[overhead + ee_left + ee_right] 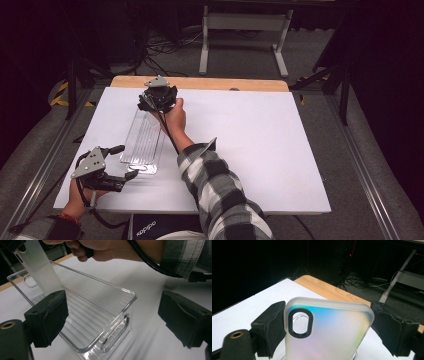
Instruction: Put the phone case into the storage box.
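A clear ribbed plastic bin (145, 142) lies lengthwise on the white table (250, 150), left of centre. My right gripper (156, 101) hangs over the bin's far end, shut on a frosted phone case (329, 335) with a black camera ring (300, 321). In the left gripper view the phone case (37, 267) slants down into the far part of the bin (100, 282). My left gripper (127, 161) stands open at the bin's near end, its pads either side of the near handle slot (116, 333), touching nothing.
A wooden strip (200, 83) runs along the table's far edge. Beyond it are a white desk frame (245, 22) and floor cables (165, 47). The right half of the table is bare white. A plaid sleeve (220, 190) crosses the middle front.
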`<state>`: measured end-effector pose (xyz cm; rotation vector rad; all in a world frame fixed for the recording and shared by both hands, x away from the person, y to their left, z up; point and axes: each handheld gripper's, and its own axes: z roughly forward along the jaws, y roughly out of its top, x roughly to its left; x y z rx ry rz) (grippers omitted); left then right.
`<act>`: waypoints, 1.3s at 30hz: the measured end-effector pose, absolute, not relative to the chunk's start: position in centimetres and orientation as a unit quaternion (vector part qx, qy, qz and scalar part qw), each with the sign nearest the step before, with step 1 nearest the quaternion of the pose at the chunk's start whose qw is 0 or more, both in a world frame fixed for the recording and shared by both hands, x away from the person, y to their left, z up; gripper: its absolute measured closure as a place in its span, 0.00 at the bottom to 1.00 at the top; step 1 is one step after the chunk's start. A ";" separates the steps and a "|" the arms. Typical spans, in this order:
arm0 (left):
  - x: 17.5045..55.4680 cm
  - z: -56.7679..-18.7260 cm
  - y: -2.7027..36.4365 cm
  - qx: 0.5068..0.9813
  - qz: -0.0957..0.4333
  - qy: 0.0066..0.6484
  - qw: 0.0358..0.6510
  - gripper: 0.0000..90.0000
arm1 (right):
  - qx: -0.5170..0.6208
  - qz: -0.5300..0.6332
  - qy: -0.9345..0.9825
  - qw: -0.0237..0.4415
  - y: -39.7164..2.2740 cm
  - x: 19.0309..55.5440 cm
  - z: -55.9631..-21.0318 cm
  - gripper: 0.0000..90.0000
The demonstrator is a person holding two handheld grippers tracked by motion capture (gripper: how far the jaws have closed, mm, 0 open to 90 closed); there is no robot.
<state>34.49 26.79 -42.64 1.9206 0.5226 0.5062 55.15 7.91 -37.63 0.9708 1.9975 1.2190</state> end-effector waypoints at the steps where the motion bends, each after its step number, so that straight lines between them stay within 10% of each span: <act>1: 34.5 -42.7 26.8 0.801 0.209 0.218 0.517 0.11 | 0.366 0.459 0.752 0.299 7.9 55.1 -37.6 0.18; 39: 34.6 -42.8 26.7 0.804 0.209 0.215 0.513 0.11 | 0.339 0.469 0.736 0.351 6.7 54.5 -36.2 0.21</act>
